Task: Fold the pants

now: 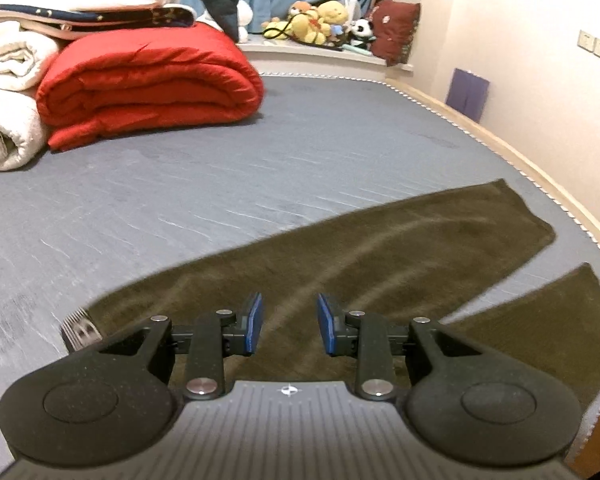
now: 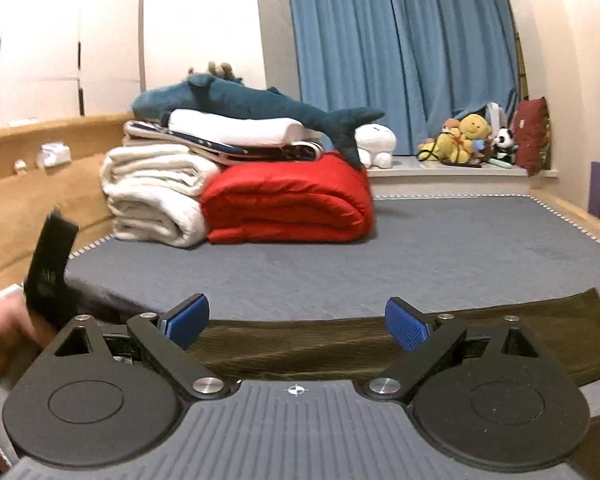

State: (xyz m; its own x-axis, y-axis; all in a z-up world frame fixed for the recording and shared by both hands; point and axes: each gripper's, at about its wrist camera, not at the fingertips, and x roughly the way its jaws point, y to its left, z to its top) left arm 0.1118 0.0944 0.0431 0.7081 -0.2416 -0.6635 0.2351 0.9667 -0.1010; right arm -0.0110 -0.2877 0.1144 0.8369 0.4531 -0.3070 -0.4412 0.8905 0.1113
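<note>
A pair of dark olive-brown corduroy pants (image 1: 340, 264) is lying flat on a grey-blue quilted mattress (image 1: 204, 184), stretching along its near edge, with the two legs splitting apart toward the right edge, where white rope-like piping is running beside a pale wooden bed frame (image 1: 496, 136). The left gripper (image 1: 289, 322), black-armed with blue ribbed pads, is hovering just above the pants, its fingers standing moderately apart with nothing between them; a grey ribbed waistband end (image 1: 80, 330) is showing just left of its left arm. The right gripper (image 2: 297, 322) is also hanging over the pants (image 2: 300, 344) near the same edge, its blue pads spread wide and holding nothing. In the right wrist view, a hand (image 2: 0, 332) is gripping a black handle at the left border. At the far left corner of the mattress, a folded red padded quilt (image 1: 148, 84) is sitting beside rolled cream-white blankets (image 1: 8, 92), with folded patterned bedding, a white pillow and a dark teal plush shark (image 2: 236, 100) piled on top. Beyond the far edge, blue curtains (image 2: 404, 48) are hanging behind a window ledge that is carrying yellow stuffed toys (image 2: 464, 136), a small panda toy (image 2: 504, 140) and a dark red cushion (image 2: 532, 136).
</note>
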